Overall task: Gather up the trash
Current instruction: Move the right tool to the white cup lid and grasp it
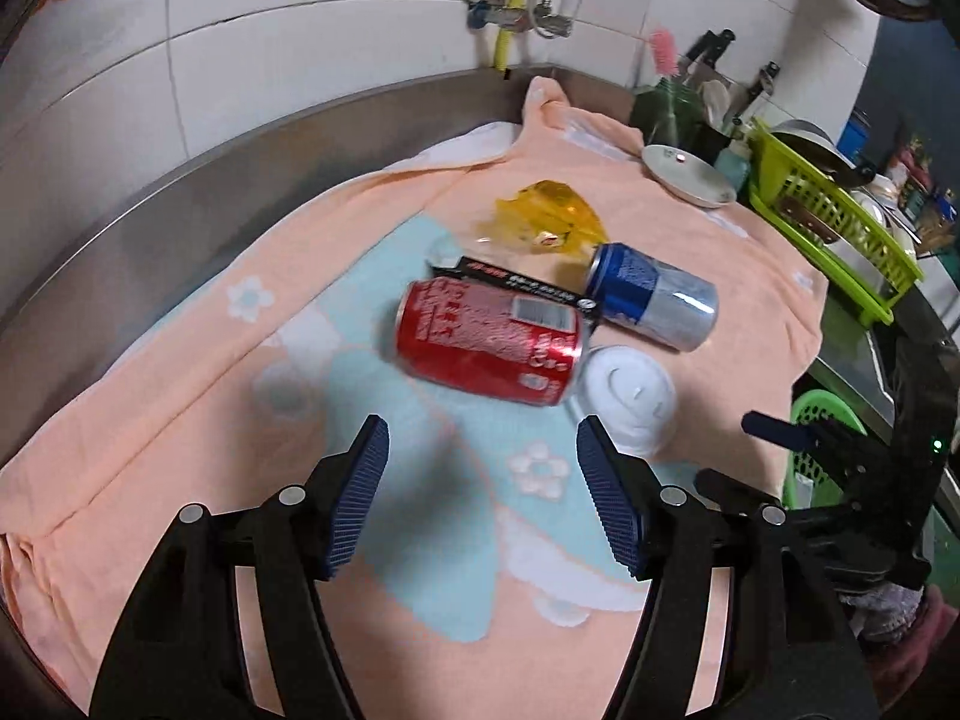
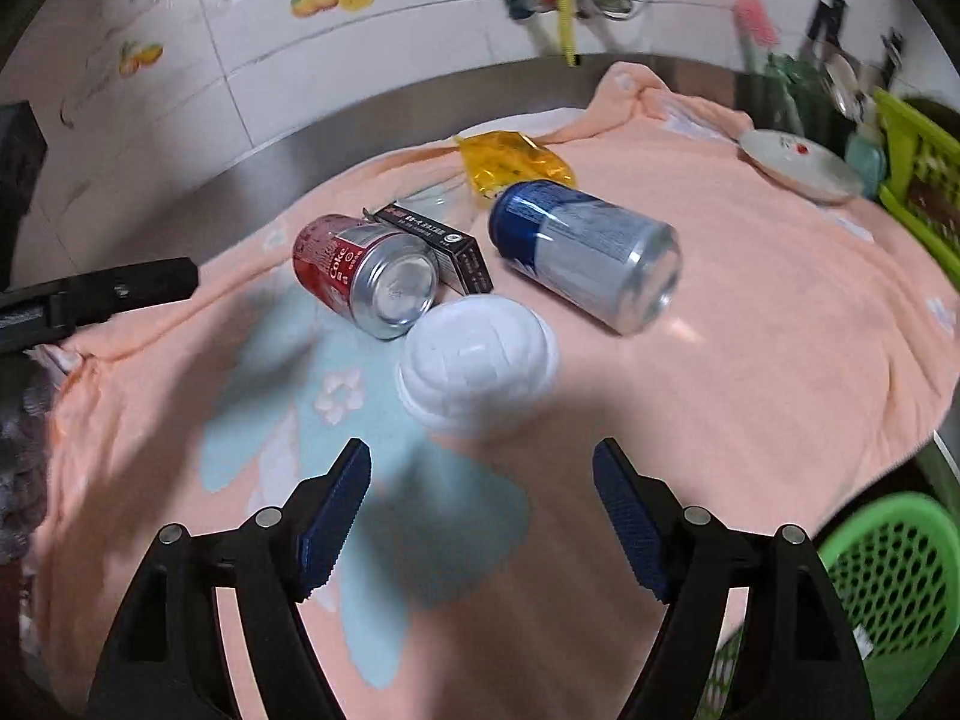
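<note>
Right wrist view, red can's (image 2: 366,267) silver base

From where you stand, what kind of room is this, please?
Most likely a home kitchen: tiled wall with water valves, a green dish rack holding dishes, and a steel counter covered by a towel.
</note>
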Tool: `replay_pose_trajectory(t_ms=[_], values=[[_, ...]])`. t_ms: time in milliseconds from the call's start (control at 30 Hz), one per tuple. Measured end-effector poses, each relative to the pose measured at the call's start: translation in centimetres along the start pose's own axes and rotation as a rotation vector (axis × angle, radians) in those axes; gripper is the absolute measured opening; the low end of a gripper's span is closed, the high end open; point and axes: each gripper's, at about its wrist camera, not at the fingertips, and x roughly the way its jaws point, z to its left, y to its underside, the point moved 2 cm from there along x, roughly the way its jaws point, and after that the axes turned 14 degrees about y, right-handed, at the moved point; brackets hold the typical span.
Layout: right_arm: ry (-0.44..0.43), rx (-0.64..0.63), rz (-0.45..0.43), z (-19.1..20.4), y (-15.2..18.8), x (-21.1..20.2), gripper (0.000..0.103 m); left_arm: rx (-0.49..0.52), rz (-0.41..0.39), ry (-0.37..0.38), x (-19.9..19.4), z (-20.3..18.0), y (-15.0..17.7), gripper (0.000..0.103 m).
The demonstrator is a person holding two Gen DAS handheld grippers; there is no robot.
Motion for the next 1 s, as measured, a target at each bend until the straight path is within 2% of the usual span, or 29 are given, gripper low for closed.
replay_pose_trajectory(t_ms=[400, 467, 567, 800, 867, 1000], values=[[0.009, -0.034, 0.027, 2.1, -2.3, 4.0, 0.074, -0.057, 0.005, -0.007, 0.7, 3.1, 0.1, 0.065], [0.012, -0.061, 0.034, 2.5, -2.5, 4.5, 0.080, -0.064, 0.006, -0.007, 0.7, 3.4, 0.1, 0.065], [0.050, -0.104, 0.029, 3.1, -2.7, 5.1, 0.082, -0.070, 0.009, -0.006, 0.9, 4.0, 0.2, 0.065], [0.069, -0.110, 0.069, 2.8, -3.1, 7.0, 0.085, -0.084, 0.014, -0.002, 1.2, 4.6, 0.0, 0.065], [0.096, -0.101, 0.050, 2.5, -3.2, 7.2, 0.085, -0.091, 0.018, -0.003, 1.4, 4.7, 0.0, 0.065], [0.085, -0.100, 0.065, 2.3, -3.4, 7.7, 0.085, -0.102, 0.016, -0.009, 1.7, 4.7, -0.3, 0.068]])
